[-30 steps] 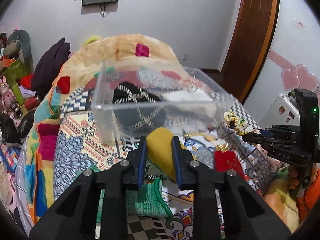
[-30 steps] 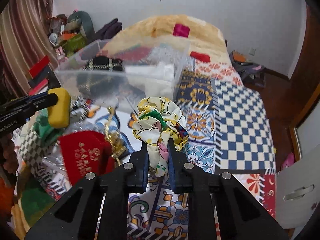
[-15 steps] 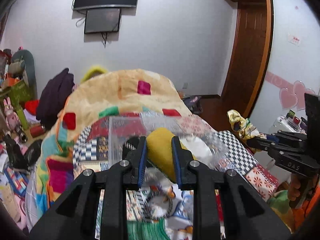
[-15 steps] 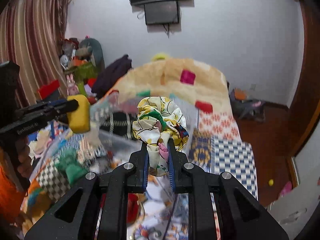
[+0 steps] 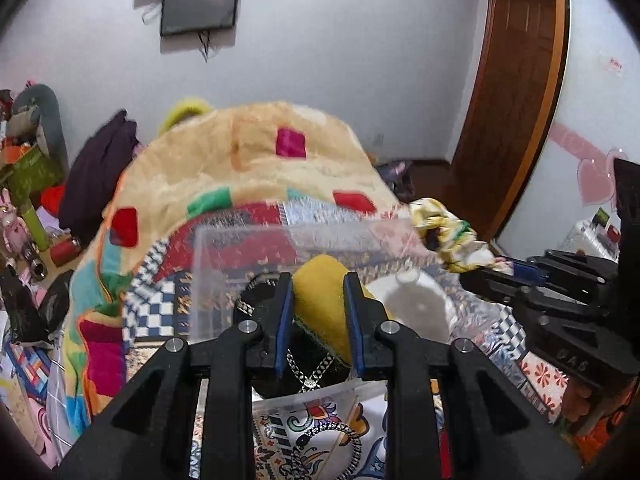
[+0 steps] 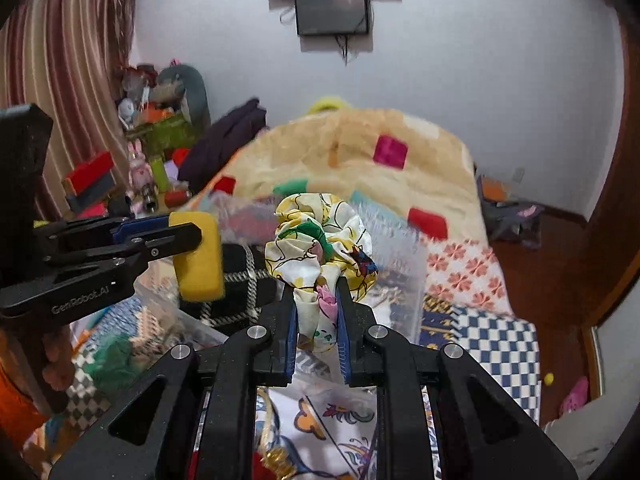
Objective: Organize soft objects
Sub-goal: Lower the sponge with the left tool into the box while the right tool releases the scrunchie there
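Above the clear box [image 5: 240, 248] both grippers have lowered (left [image 5: 319, 320] clamping sponge [image 5: 320, 300], right [image 6: 317, 316] scrunchie [image 6: 320, 236])

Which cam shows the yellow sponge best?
Right wrist: the yellow sponge shows side-on, nearly whole, clamped in the left tool above the clear bin. In the left wrist view only its top edge shows between the fingers.
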{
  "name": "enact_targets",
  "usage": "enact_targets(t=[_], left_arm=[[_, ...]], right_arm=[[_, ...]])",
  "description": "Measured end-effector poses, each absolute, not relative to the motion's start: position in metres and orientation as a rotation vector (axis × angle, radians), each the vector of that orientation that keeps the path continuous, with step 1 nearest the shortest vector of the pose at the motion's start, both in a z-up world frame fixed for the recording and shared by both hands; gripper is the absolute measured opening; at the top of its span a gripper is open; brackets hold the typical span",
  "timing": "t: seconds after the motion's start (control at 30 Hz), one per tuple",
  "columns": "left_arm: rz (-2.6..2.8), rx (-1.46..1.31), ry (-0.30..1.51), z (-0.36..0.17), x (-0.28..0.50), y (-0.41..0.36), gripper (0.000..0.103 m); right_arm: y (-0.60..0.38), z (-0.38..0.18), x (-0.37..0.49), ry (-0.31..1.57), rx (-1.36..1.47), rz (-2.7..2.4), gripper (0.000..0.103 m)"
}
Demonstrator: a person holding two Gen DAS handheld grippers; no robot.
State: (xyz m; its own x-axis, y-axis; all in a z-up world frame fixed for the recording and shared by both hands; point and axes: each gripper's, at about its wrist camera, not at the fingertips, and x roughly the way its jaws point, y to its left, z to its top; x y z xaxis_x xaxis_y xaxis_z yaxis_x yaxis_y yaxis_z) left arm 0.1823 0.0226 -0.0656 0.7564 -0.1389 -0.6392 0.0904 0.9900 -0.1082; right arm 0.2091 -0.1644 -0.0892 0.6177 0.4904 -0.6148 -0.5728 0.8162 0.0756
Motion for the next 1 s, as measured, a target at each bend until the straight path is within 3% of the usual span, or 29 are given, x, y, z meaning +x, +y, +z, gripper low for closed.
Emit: enact_targets(t=[0.33,0.43,0.53,0.6,0.73,1.0], left_arm=[[-0.141,-0.073,0.838,-0.107,0.21,0.015,0.025],[-0.135,-0.072,0.845,-0.109,0.211,0.013,0.028],[-0.129,-0.07,0.837,-0.106,0.208,0.013,0.038],[-0.13,-0.074,0.825,-0.102,0.205,0.014,0.05],[-0.124,-0.056,0.774,-0.087,0.19,0.015,0.058],[-0.089,-0.032,0.638,-0.051,0.142,0.021,0.097]], right_arm=[[-0.15,-0.129,0.229,0.793,-0.198,0.607,0.018],[-0.15,-0.126,0.229,0.799,-0.193,0.614,0.029],[-0.152,-0.124,0.228,0.795,-0.187,0.616,0.046],[-0.153,-0.121,0.227,0.783,-0.184,0.616,0.049],[-0.16,-0.109,0.221,0.761,-0.157,0.625,0.062],[-0.183,-0.077,0.187,0.658,-0.114,0.608,0.084]])
